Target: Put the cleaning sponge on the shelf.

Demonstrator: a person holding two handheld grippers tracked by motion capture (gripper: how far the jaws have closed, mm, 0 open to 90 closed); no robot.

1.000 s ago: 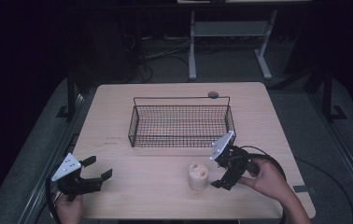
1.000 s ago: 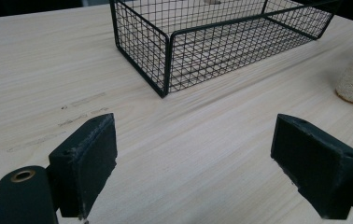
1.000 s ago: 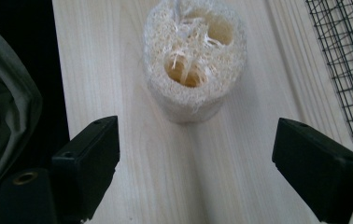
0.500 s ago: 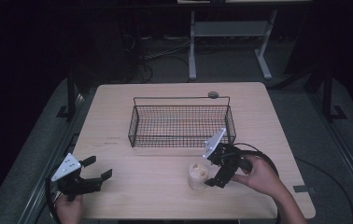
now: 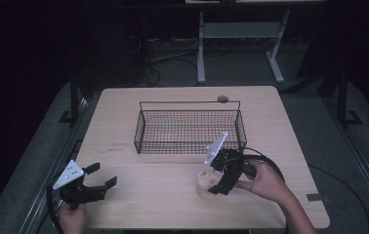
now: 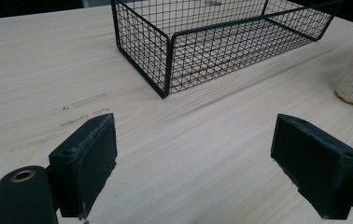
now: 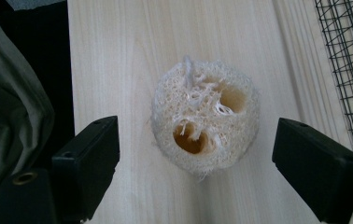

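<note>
A: What is nearest the person?
B: The left gripper (image 5: 102,183), jaws wide apart and empty. The right gripper (image 5: 211,181), also wide open, hovers over a pale loofah piece (image 7: 206,116) standing on the table (image 5: 173,204).
A: And beyond?
B: A black wire basket (image 5: 190,126), just behind the loofah.

Both grippers — left (image 5: 105,179), right (image 5: 211,185) — fingers apart

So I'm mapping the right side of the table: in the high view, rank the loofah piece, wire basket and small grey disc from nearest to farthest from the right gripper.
From the right gripper:
1. Loofah piece, directly beneath it, between its open jaws.
2. Wire basket, just beyond it.
3. Small grey disc, behind the basket's far rim.
</note>
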